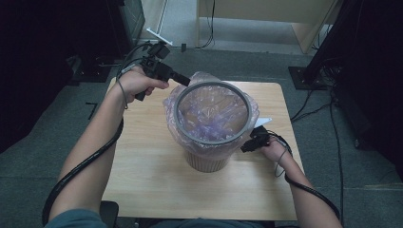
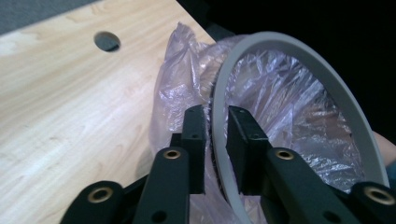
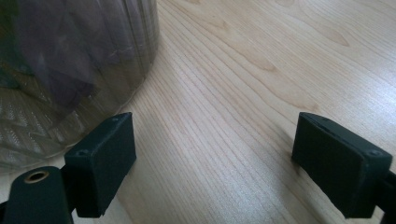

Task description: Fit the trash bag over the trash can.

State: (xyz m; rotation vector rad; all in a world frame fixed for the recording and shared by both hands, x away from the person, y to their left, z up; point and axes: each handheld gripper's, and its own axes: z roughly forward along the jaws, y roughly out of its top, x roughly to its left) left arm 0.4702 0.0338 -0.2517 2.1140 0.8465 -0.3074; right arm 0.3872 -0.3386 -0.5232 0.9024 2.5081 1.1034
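Wood-grain tabletop, pale, grey carpet around it; a bin stands near the table's middle and serves as landmark.

Left tongs: jaws straddle the grey ring at the bin's far-left rim, one jaw outside, one inside. A narrow gap remains either side of the ring, so I record them as nearly closed around it but not clamped. In the high view the same tongs meet the rim from the bin's upper left.

Right tongs: jaws wide apart, holding nothing, low over bare wood just beside the bin's lower wall. From above they sit at the bin's right side, under the overhanging liner.

Outward: the ring sits on top of the bin mouth over a thin purple plastic liner, whose edge folds outward and drapes down the bin wall.

Handling judgement: ring looks stiff, light, smooth, likely slippery between hard pads; grip squarely across its flat band, not its edge. Liner is soft and crinkly, will tear or drag if pinched with the ring. Bin looks light; it may tip unless the right tongs steady its wall.
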